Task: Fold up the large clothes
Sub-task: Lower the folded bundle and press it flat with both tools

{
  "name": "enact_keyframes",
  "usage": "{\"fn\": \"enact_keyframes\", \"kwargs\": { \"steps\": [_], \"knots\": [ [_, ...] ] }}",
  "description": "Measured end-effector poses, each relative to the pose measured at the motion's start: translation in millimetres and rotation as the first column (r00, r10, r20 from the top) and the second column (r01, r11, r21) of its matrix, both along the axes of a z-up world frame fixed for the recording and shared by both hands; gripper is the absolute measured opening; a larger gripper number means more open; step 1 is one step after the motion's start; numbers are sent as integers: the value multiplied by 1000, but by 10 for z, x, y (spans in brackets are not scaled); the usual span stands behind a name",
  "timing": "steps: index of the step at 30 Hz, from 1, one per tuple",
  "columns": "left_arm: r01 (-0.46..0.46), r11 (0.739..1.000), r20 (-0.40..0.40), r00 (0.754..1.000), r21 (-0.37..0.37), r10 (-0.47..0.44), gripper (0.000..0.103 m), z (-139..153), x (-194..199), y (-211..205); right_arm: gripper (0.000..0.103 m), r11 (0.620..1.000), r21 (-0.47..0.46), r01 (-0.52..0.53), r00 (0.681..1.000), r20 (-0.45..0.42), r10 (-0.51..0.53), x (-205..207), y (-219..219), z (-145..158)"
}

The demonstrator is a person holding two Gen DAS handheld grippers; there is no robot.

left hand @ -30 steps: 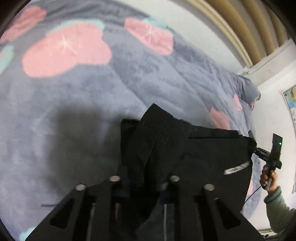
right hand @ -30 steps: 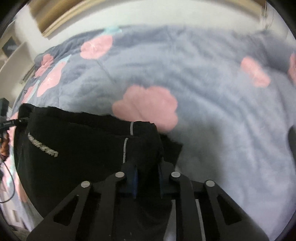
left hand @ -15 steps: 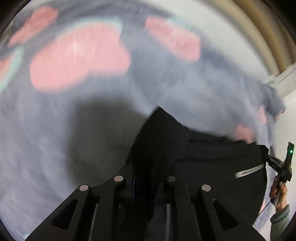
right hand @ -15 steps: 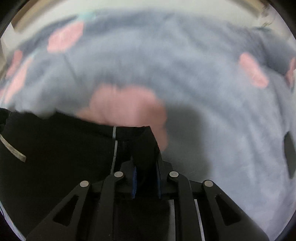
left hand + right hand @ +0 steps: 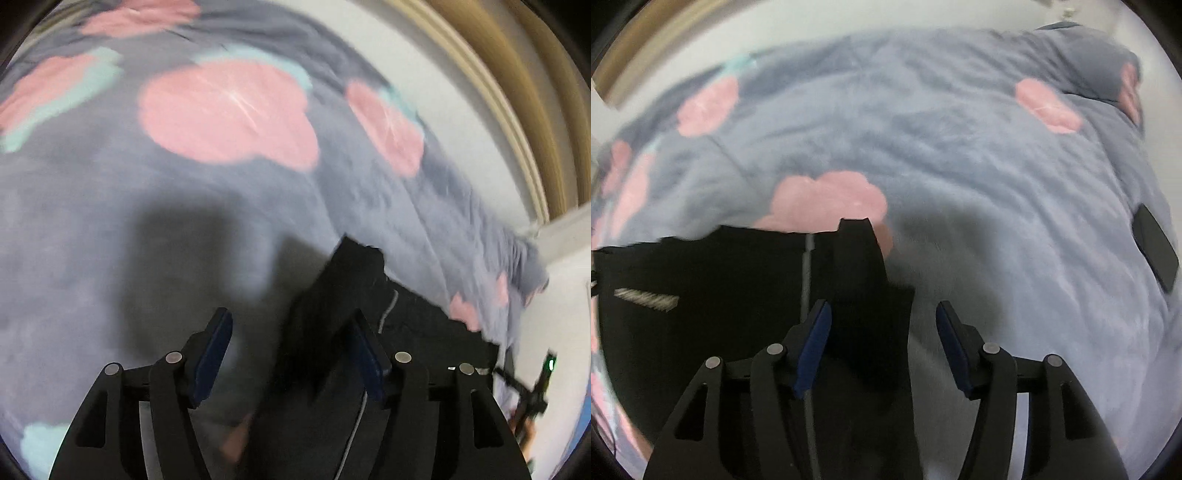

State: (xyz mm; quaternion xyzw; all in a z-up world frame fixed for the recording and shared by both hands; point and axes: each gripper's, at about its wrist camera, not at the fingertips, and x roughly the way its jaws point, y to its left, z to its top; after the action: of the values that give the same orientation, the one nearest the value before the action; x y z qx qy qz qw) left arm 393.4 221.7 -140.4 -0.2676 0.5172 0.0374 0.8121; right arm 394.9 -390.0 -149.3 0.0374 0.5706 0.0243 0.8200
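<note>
Both views blur; we see the black garment (image 5: 738, 295) at lower frame on the blanket (image 5: 960, 166), its lower part cut off. Left hand-held gripper (image 5: 291, 354) and right hand-held gripper (image 5: 882, 347) are opening, cloth loose between their pads.

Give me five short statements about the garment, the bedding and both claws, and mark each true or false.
1. The black garment lies on a grey blanket with pink patches. True.
2. The right claw is clamped shut on the garment. False: its jaws are opening, pads clear of the cloth between them.
3. A flat black device lies on the blanket to the right in the right wrist view. True.
4. The garment is bright red. False: it is black with a pale stripe.
5. The left claw is empty over bare blanket. False: its jaws are opening with black cloth between them.
</note>
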Motion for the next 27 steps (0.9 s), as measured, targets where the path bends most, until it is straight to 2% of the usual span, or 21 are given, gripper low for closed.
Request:
{"fn": "enact_keyframes", "kwargs": {
  "steps": [2,4,7,8,10,11,13,15,17,18,19,22,27],
  "knots": [
    [-28,999,33,999,46,27,66,220,-203,53,61,999,35,-13,1000,14,12,-245,10,139],
    [-14,998,74,997,55,10,66,379,-420,9,61,998,54,-25,999,22,24,-453,157,231],
    [57,997,113,992,48,-62,66,545,-741,-375,61,995,91,-37,999,12,36,-821,427,277],
    [106,994,111,988,42,-110,66,542,-848,-623,61,995,96,-38,999,7,38,-893,505,260],
    [166,984,95,981,61,-172,66,490,-950,-966,61,993,109,-41,999,-6,42,-1047,703,206],
    [203,975,85,974,94,-211,66,438,-1036,-1213,61,992,115,-45,999,-10,47,-1073,760,168],
    [234,963,57,968,133,-243,66,314,-1150,-1517,61,991,116,-65,998,-20,68,-1150,901,100],
    [257,958,13,965,124,-261,66,125,-1213,-1716,61,995,55,-87,995,-49,90,-1204,1052,-37],
    [306,934,-92,951,187,-294,66,-169,-1204,-1893,61,995,-8,-98,992,-82,97,-1221,1136,-225],
    [330,916,-151,941,228,-302,67,-327,-1181,-1954,61,994,-12,-106,989,-101,105,-1223,1153,-342],
    [342,909,-183,935,238,-303,67,-460,-1161,-1976,61,994,-6,-107,988,-117,105,-1215,1147,-453],
    [342,913,-201,932,223,-300,68,-597,-1103,-1972,62,995,6,-95,989,-115,95,-1205,1138,-632],
    [352,906,-213,928,237,-305,69,-600,-1078,-1976,62,992,-27,-120,986,-118,116,-1187,1191,-640]
  ]
}}
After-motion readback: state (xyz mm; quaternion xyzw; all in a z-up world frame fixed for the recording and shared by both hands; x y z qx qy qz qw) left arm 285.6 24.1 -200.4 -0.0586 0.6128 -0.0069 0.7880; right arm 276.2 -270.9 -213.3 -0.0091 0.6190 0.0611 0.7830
